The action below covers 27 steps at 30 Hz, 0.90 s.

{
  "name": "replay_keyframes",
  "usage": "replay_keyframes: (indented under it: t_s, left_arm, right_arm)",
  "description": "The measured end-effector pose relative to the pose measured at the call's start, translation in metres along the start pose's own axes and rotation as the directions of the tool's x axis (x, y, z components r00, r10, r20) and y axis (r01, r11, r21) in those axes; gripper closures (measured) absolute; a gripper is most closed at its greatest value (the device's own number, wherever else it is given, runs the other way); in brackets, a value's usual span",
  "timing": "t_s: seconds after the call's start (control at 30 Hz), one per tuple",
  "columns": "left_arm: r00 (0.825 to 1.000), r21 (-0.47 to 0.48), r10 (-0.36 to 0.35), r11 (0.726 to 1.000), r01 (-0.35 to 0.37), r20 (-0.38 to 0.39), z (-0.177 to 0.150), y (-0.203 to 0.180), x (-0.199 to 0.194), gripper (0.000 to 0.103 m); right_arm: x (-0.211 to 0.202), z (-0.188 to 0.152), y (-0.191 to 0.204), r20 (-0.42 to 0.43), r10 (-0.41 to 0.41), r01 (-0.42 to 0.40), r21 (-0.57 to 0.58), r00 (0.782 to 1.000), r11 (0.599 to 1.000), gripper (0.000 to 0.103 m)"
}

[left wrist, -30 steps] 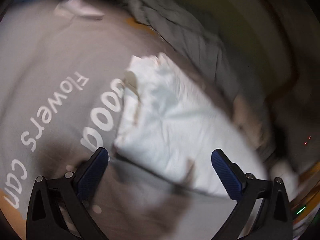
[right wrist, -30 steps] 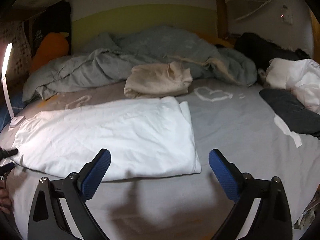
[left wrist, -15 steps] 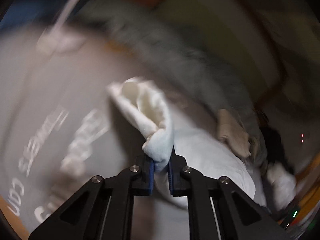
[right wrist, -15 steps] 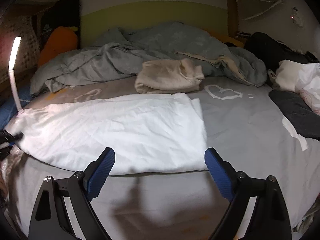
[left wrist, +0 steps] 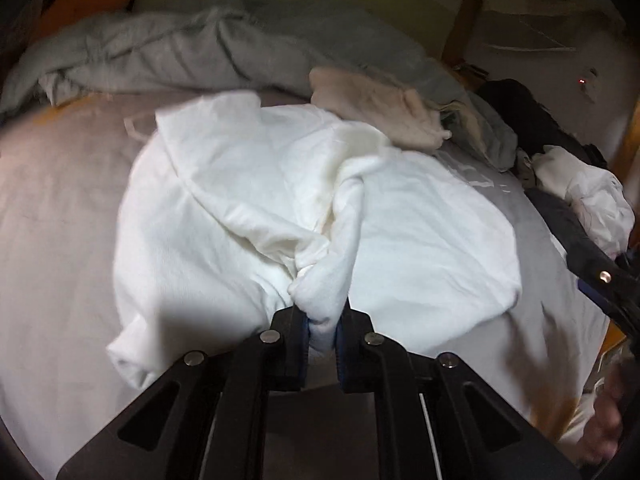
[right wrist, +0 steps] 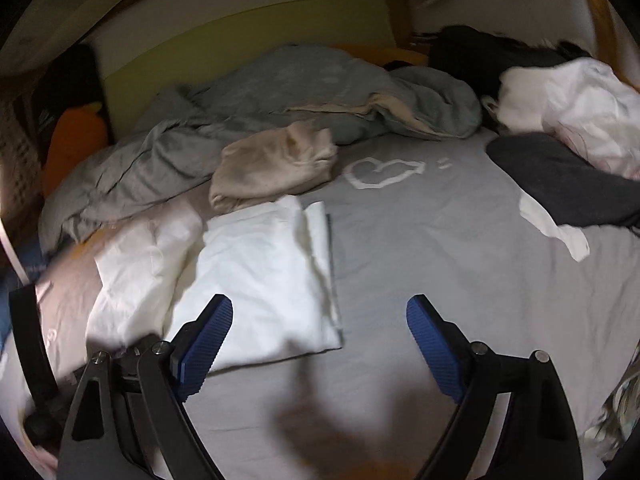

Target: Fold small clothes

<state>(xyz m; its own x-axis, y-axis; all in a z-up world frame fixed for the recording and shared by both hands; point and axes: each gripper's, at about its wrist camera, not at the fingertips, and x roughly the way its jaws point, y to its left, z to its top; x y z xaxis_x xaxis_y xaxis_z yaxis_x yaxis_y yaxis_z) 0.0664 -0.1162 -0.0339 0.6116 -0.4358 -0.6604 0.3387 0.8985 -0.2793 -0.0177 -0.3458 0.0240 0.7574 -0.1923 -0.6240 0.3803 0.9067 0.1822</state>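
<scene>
white garment [left wrist: 420, 220] — soft, creased, lying on the grey bed sheet [right wrist: 420, 260] near the bed's middle; one end is bunched and lifted over the flat part, pinched tight in the left gripper [left wrist: 322, 330], whose jaws closed on it within the last second. right gripper [right wrist: 320, 344] hovers with jaws wide and nothing between them, above the garment's near right corner. bare sheet lies to the right, with a printed white heart [right wrist: 380, 172]. a folded beige garment [right wrist: 272, 168] touches the far edge; a rumpled grey duvet [right wrist: 280, 104] lies behind — dark and white clothes [right wrist: 568, 120] are piled at far right.
</scene>
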Motion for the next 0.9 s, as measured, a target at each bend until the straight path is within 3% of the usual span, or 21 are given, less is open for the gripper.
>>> replay_keyframes:
  t_s: [0.1,0.23,0.33,0.43,0.53,0.63,0.7,0.73,0.8,0.87,0.9]
  left_arm:
    - [1.0,-0.006,-0.015,1.0,0.015,-0.017,0.004,0.004,-0.007,0.094]
    - [1.0,0.067,-0.004,0.998,0.003,0.013,0.002,-0.01,-0.014,0.092]
    - [0.999,0.079,-0.027,0.997,0.025,0.026,0.002,-0.012,-0.018,0.08]
    - [0.992,-0.008,-0.127,0.992,0.127,0.018,0.002,0.002,-0.022,0.06]
    - [0.992,0.011,-0.121,0.993,0.121,0.017,0.004,0.002,-0.028,0.06]
    - [0.991,0.045,-0.109,0.993,0.106,0.07,0.007,0.003,-0.047,0.055]
    - [0.983,0.036,-0.163,0.986,0.161,0.086,0.012,0.013,-0.063,0.051]
    - [0.986,0.034,-0.141,0.99,0.139,0.09,0.016,0.018,-0.068,0.051]
    - [0.995,0.028,-0.006,1.0,0.004,0.099,0.026,0.033,-0.077,0.051]
    - [0.987,0.028,0.13,0.991,-0.133,0.095,0.035,0.054,-0.079,0.051]
    - [0.983,0.028,0.163,0.986,-0.166,0.085,0.039,0.065,-0.077,0.051]
  right_arm:
    - [0.008,0.001,-0.01,-0.046,0.029,-0.027,0.042,0.999,0.999,0.013]
    - [0.015,-0.001,-0.012,-0.088,0.053,-0.046,0.074,0.995,0.996,0.013]
    - [0.012,-0.001,-0.011,-0.071,0.048,-0.044,0.066,0.996,0.997,0.013]
    - [0.008,-0.001,-0.008,-0.05,0.032,-0.029,0.057,0.998,0.998,0.013]
    - [0.01,-0.001,-0.005,-0.058,0.048,-0.045,0.045,0.997,0.998,0.013]
    - [0.01,0.005,0.004,-0.08,0.12,-0.118,0.017,0.99,0.993,0.013]
    - [0.007,0.015,0.017,-0.106,0.24,-0.243,-0.018,0.965,0.97,0.013]
    - [0.005,0.019,0.022,-0.112,0.287,-0.291,-0.029,0.952,0.956,0.013]
    - [0.001,0.026,0.04,-0.114,0.356,-0.367,-0.084,0.927,0.927,0.013]
    - [0.002,0.029,0.07,-0.146,0.385,-0.408,-0.207,0.911,0.889,0.013]
    - [0.005,0.029,0.085,-0.167,0.397,-0.429,-0.257,0.902,0.866,0.017]
